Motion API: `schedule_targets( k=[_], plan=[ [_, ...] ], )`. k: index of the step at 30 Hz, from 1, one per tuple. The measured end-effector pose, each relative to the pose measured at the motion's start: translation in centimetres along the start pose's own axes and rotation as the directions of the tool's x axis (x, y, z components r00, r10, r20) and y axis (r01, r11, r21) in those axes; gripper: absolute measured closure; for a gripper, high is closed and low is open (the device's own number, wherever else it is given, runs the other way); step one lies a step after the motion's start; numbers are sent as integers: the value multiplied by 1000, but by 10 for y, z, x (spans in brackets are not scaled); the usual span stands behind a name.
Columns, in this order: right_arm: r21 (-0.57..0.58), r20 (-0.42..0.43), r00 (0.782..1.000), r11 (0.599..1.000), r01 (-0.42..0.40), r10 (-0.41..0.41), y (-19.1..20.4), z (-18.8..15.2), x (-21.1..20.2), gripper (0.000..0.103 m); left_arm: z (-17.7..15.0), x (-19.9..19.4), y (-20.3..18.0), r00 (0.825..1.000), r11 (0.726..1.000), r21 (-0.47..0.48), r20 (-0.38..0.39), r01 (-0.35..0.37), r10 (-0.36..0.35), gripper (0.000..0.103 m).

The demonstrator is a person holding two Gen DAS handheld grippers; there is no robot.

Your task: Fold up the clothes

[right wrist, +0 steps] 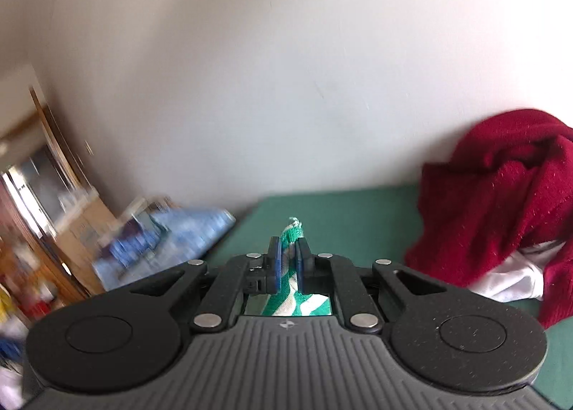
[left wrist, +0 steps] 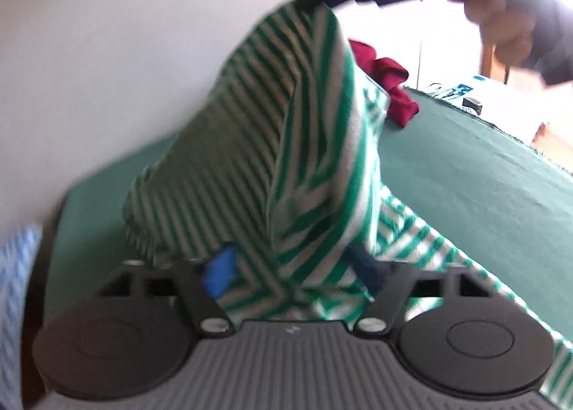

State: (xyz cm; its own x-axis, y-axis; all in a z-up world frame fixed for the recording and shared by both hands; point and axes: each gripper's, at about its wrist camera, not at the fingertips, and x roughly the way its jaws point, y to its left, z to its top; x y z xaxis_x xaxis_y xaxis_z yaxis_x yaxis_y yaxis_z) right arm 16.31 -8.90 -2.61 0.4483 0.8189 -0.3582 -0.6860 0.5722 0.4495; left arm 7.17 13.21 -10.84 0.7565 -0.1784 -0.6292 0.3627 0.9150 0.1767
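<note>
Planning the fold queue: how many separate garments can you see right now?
3. The striped shirt hangs between both grippers; the red sweater is heaped by the wall; a white garment lies beneath it. More may be hidden underneath.

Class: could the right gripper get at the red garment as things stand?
Probably not yet: the right gripper is shut on the striped garment. The red garment lies unobstructed to its right.

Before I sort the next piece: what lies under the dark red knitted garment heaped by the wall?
A white cloth pokes out from beneath the dark red knitted garment, both on the green table cover. The red heap covers how far the white cloth runs.
</note>
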Motion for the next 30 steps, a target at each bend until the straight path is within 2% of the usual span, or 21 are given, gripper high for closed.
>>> schedule_targets(
  k=[2,3,4,6,9,11,13,14,15,16,18,19,20,22,23,25,26,27,29,30],
  plan=[
    [51,30,999,998,-37,36,-1,1,-10,95,4,22,-6,999,999,36,-42,11,-10,50],
    [70,40,998,996,-50,47,-1,0,-14,95,5,34,-6,996,999,35,-84,35,-32,83],
    [70,40,999,997,-37,35,0,-2,-16,95,6,40,-4,993,998,24,-110,51,-48,96],
    [80,48,998,996,-34,30,1,-6,-21,95,8,35,1,994,998,-5,-94,64,-64,96],
    [145,102,993,986,-78,64,-5,-12,-33,95,6,-5,6,997,997,-22,-3,80,-80,96],
    [118,89,996,993,2,-13,-2,-15,-36,95,-1,-34,5,994,995,-23,39,101,-100,96],
    [202,113,988,972,-123,102,-8,-24,-47,95,-10,-54,0,991,992,-8,34,129,-129,96],
    [227,125,984,962,-150,124,-9,-29,-53,95,-18,-59,-4,991,991,11,15,133,-133,95],
    [219,110,989,969,-116,94,-6,-35,-58,94,-27,-64,-9,991,990,30,-4,136,-136,92],
    [196,68,997,979,-57,45,-1,-41,-61,93,-36,-68,-13,990,989,52,-25,141,-140,86],
    [136,-47,998,990,48,-42,7,-59,-63,91,-53,-70,-21,986,982,105,-79,155,-147,76],
    [82,-127,986,989,121,-110,12,-68,-61,90,-60,-70,-24,984,980,120,-103,159,-147,75],
    [17,-196,964,982,188,-181,18,-79,-60,88,-65,-71,-26,981,978,131,-124,162,-146,75],
    [-153,-277,899,939,307,-339,35,-100,-58,76,-68,-72,-30,981,974,162,-140,156,-134,67],
    [-229,-300,863,909,348,-406,42,-109,-57,71,-68,-74,-33,986,972,191,-122,138,-116,63],
    [-293,-296,831,873,391,-472,48,-119,-56,67,-63,-74,-42,993,960,258,-73,105,-89,49],
    [-302,-276,827,861,409,-490,48,-121,-57,65,-58,-70,-50,995,949,302,-48,94,-83,47],
    [-302,-259,835,862,407,-485,46,-123,-56,63,-54,-64,-59,996,933,350,-30,86,-80,47],
    [-290,-249,852,875,388,-460,41,-126,-46,62,-50,-50,-75,996,902,423,-19,84,-84,53],
    [-282,-250,852,876,391,-460,35,-126,-38,62,-48,-41,-80,995,891,443,-39,97,-89,62]
  ],
)
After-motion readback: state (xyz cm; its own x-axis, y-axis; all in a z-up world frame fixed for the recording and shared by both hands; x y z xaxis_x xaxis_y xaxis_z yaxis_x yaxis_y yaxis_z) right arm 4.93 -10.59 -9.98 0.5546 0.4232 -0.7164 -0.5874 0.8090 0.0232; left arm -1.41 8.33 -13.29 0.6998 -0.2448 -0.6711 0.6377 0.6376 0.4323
